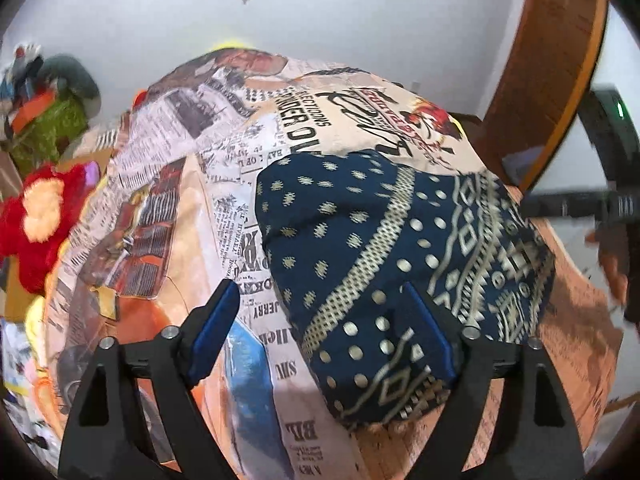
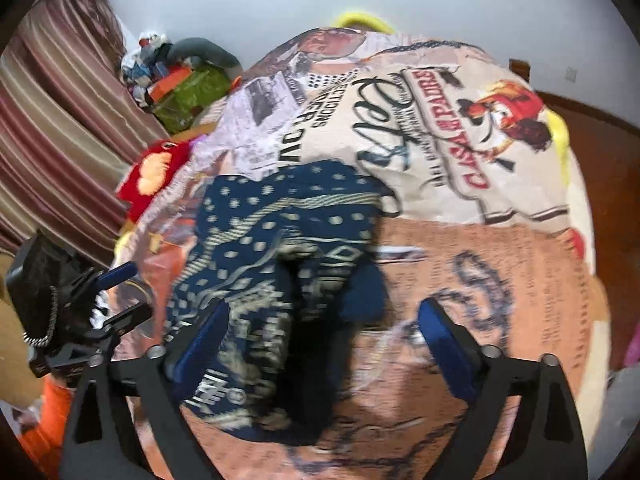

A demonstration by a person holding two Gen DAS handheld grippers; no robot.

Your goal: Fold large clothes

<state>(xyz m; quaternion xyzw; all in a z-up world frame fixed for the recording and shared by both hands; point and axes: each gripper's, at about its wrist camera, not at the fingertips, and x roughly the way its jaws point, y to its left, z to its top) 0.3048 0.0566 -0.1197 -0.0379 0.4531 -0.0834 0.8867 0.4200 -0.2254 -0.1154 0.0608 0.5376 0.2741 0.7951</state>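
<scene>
Navy garment [image 1: 384, 248] with cream dots and geometric bands lies folded, compact. It rests flat on the printed cover, its banded edge at 3 o'clock; apparently rumpled in the blurred right view.

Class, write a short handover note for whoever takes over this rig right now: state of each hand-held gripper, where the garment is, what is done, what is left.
Left hand-held gripper: open, nothing gripped, hovering over the near edge of the navy patterned garment.
Right hand-held gripper: open, empty, above the same garment's near right edge.
Garment: lying in a compact folded bundle on the newspaper-print cover, free of both grippers.
Done: it looks folded down to a small bundle.
Left: judging by the right wrist view, its near side looks rumpled; possibly tidy it or make one more fold.
</scene>
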